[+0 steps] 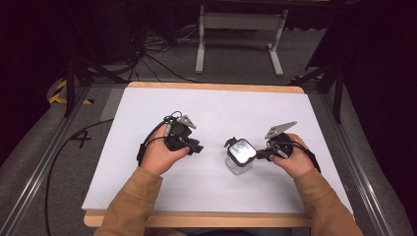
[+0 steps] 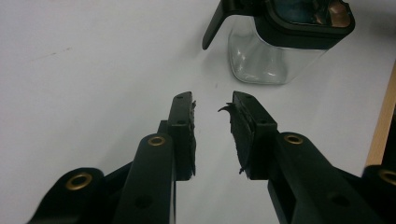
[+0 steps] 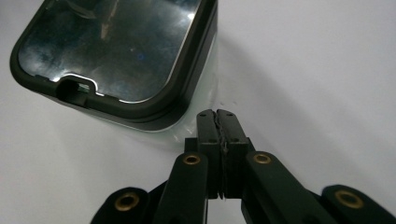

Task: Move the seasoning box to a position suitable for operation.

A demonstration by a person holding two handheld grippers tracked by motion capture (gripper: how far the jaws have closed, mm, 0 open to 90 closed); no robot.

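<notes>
White surface (image 1: 206, 187) with wooden edges; a clear jar (image 1: 239, 157) with a black-rimmed lid stands right of centre, nothing between it and either gripper. Left gripper (image 1: 195, 147) rests left of the jar, apart from it, pointing toward it, jaws spread with nothing between them. Right gripper (image 1: 259, 155) sits just beside the jar's right side, jaws pressed together, empty. Contact with the jar: cannot tell. Jar contents unreadable; lid reflects glare.
</notes>
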